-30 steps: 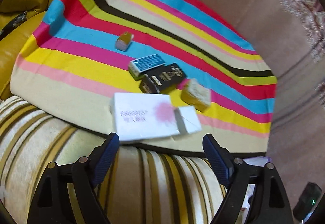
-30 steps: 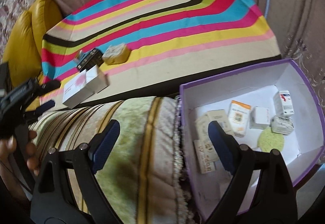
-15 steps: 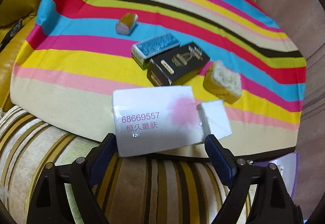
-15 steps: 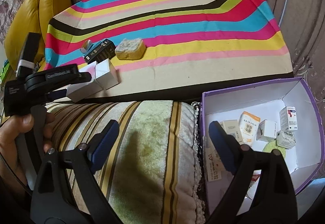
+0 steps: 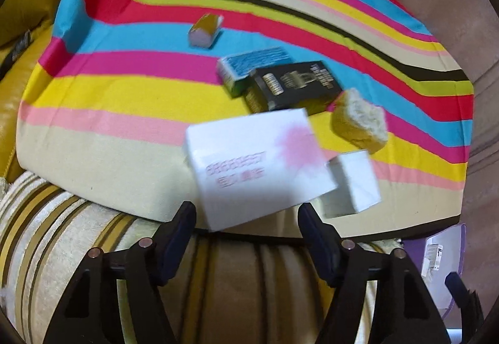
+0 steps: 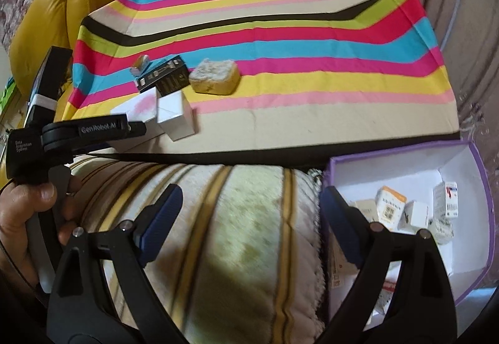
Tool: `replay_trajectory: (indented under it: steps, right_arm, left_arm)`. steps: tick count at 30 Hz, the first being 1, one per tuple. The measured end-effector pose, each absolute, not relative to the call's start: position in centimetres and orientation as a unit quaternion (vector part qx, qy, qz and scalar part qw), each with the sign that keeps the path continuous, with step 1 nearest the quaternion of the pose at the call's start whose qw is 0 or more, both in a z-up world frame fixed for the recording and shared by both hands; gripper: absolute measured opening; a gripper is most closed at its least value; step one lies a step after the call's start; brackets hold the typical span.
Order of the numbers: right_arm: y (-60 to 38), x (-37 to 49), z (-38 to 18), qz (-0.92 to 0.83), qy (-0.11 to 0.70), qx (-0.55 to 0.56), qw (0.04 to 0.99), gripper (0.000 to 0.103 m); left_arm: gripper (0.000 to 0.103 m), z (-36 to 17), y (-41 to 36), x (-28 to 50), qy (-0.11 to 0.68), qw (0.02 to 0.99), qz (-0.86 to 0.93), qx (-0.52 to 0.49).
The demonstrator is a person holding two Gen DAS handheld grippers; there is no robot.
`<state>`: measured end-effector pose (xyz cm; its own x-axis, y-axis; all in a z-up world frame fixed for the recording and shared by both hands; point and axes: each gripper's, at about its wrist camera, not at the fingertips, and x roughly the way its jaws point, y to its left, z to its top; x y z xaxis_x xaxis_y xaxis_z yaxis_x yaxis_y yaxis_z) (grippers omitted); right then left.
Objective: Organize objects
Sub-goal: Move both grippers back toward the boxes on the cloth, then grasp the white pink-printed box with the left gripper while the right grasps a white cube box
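A large white box with a pink blotch lies at the near edge of a striped cloth. My left gripper points down at it. Its jaws are closing with the box's near end between them, and I see no pad pressing. A small white box leans against the large one's right side. Behind them lie a black box, a blue-topped box, a yellow sponge and a small wrapped piece. My right gripper hangs open and empty over a striped cushion.
A purple-rimmed box holding several small packets stands at the right, beside the cushion. Yellow cushions sit at the far left. A hand holds the left gripper. Pink sofa fabric rises behind the cloth.
My left gripper has come down and closer to the large white box, and its jaws have narrowed around it. The right gripper has drifted left, away from the purple box.
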<state>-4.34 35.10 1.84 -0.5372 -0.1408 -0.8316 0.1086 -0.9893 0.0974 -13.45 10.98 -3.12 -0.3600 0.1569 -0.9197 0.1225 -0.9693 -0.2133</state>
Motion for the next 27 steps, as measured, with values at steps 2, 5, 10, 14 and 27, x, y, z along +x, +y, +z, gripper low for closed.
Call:
replay_trajectory:
  steps: [2, 5, 10, 14, 27]
  right_arm:
    - [34.2, -4.9, 1.8, -0.874, -0.008, 0.479, 0.079, 0.092]
    - [32.8, -5.9, 1.7, -0.873, 0.005, 0.48, 0.09, 0.092]
    - [29.6, -8.3, 1.0, -0.864, 0.035, 0.49, 0.111, 0.092]
    - [27.1, -10.0, 0.3, -0.857, 0.058, 0.496, 0.127, 0.092]
    - [24.8, -14.0, -1.6, -0.853, 0.081, 0.502, 0.115, 0.075]
  left_arm:
    - [0.069, -3.3, 10.0, -13.3, -0.129, 0.01, 0.812, -0.569]
    - [0.069, -3.2, 8.4, -13.2, -0.132, 0.001, 0.814, -0.565]
    - [0.069, -3.3, 6.3, -13.9, -0.14, -0.008, 0.814, -0.564]
    - [0.073, -3.2, 4.5, -14.6, -0.14, -0.015, 0.819, -0.557]
    - [0.086, -0.4, 3.7, -13.9, -0.122, 0.06, 0.856, -0.498]
